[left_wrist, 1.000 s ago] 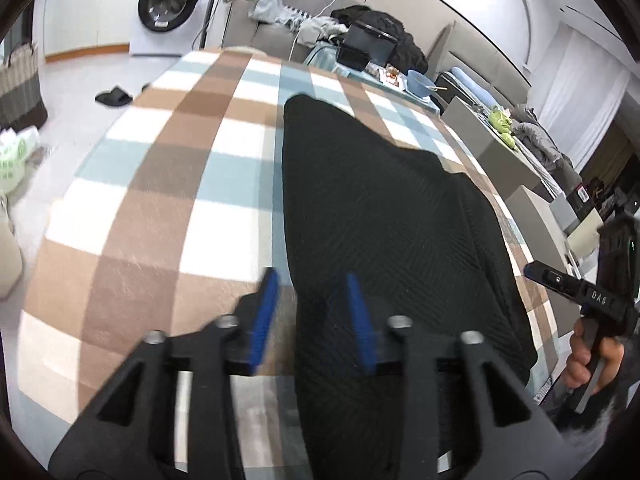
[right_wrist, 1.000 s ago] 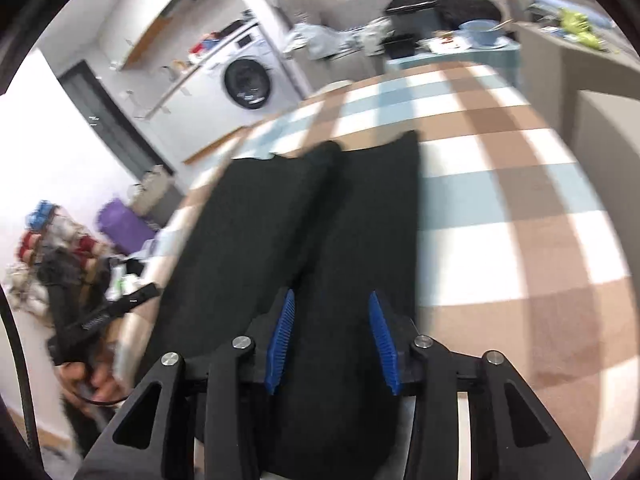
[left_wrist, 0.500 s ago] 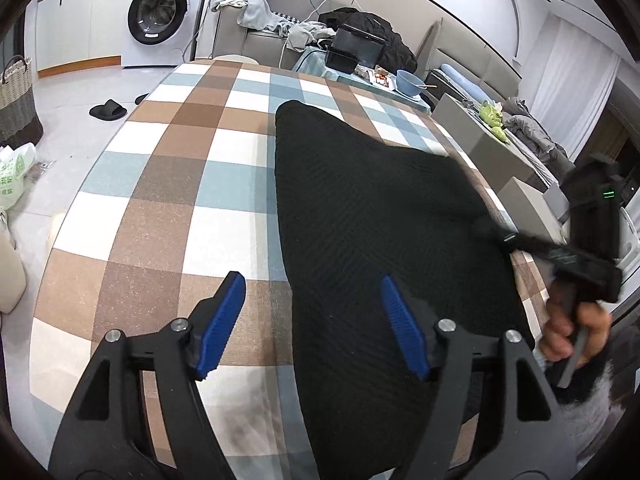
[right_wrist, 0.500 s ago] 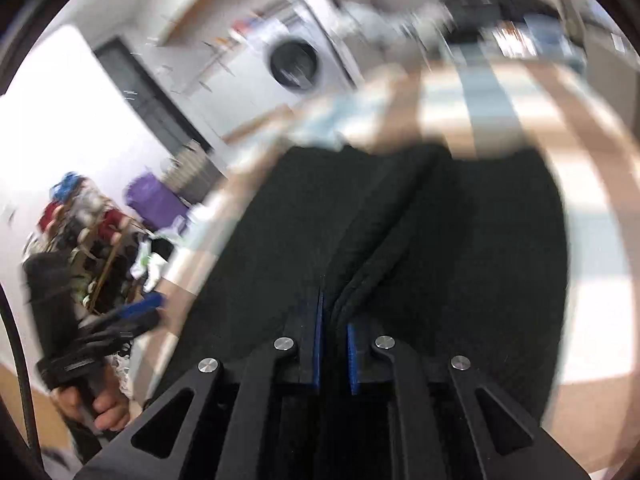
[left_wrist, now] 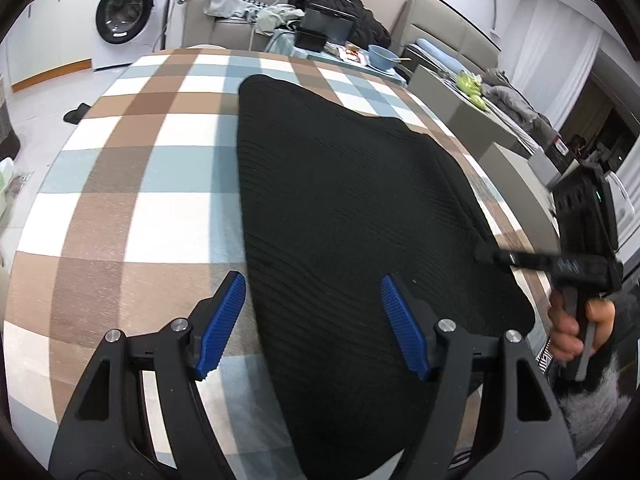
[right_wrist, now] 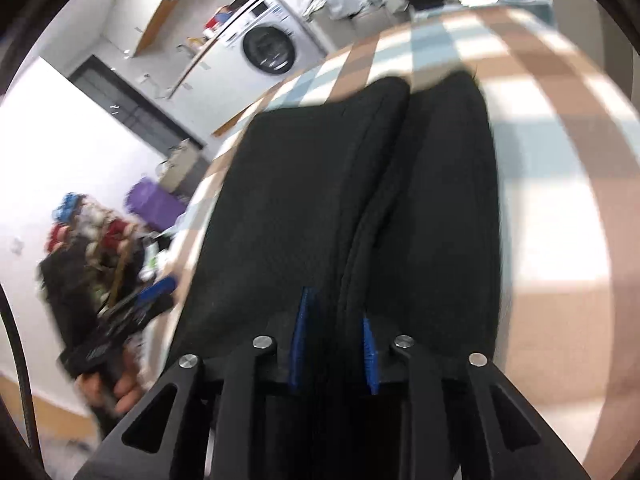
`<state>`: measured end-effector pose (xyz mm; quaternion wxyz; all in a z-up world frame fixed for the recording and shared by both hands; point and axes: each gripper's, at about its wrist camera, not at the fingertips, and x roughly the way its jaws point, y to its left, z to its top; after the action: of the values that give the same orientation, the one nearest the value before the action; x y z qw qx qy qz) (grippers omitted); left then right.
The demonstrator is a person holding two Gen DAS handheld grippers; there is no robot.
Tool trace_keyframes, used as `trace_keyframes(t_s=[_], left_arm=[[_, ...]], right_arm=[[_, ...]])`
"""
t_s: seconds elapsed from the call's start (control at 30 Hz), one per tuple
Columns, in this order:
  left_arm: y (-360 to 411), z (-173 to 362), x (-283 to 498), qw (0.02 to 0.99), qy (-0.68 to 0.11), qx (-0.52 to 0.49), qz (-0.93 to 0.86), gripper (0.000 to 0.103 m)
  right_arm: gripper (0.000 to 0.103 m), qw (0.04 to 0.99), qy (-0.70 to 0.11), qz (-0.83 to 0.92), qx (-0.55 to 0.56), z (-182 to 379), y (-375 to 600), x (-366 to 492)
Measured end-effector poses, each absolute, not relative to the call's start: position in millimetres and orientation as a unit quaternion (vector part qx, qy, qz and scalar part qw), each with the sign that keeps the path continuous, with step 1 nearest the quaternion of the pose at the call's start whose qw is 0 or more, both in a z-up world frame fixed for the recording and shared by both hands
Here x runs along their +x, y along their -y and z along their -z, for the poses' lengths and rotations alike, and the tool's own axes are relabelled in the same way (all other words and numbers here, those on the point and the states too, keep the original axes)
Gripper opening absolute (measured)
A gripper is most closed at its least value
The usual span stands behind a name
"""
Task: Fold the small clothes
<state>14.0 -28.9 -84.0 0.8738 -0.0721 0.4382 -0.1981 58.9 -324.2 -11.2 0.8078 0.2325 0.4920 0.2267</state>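
While the black knitted garment (left_wrist: 352,216) lies spread on the checked table (left_wrist: 132,184), its long axis runs from the near edge away toward the washing machine (left_wrist: 124,12) side of the room, and both tools sit at its near end. The left tool (left_wrist: 314,322) hangs with its blue pads wide apart, nothing pinched; the garment's left border lies just inside the left pad, so the cloth sits below and ahead of the gap. The right tool (right_wrist: 334,344) has its jaws narrow, having just eased open a little, and a raised ridge of the garment (right_wrist: 360,184) runs between the pads; whether they press it cannot be told through the blur. That ridge, a fold line along the garment's length, lies toward its right side, nearer the right tool. Beyond the garment's far end, a blue bowl (left_wrist: 382,56) stands with something thin resting in it; a dark open box (left_wrist: 320,32) stands beside it, contents unclear.
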Motion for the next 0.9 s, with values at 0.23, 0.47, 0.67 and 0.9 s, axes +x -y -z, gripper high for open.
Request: trace_keyframes(t_s=[0.23, 0.47, 0.67, 0.9], left_arm=[[47, 84, -3, 0.865, -0.442, -0.036, 0.235, 0.068], [53, 81, -24, 0.861, -0.445, -0.019, 0.247, 0.068], [66, 80, -42, 0.855, -0.443, -0.003, 0.270, 0.068], [78, 99, -55, 0.845, -0.461, 0.047, 0.268, 0.068]], right_arm=[[0.011, 0.828, -0.448, -0.241, 0.234, 1, 331, 13], [0.012, 0.831, -0.478, -0.206, 0.195, 6, 331, 12], [0.018, 0.833, -0.450, -0.246, 0.210, -4, 324, 7], [0.025, 0.824, -0.470, -0.233, 0.213, 5, 329, 14]])
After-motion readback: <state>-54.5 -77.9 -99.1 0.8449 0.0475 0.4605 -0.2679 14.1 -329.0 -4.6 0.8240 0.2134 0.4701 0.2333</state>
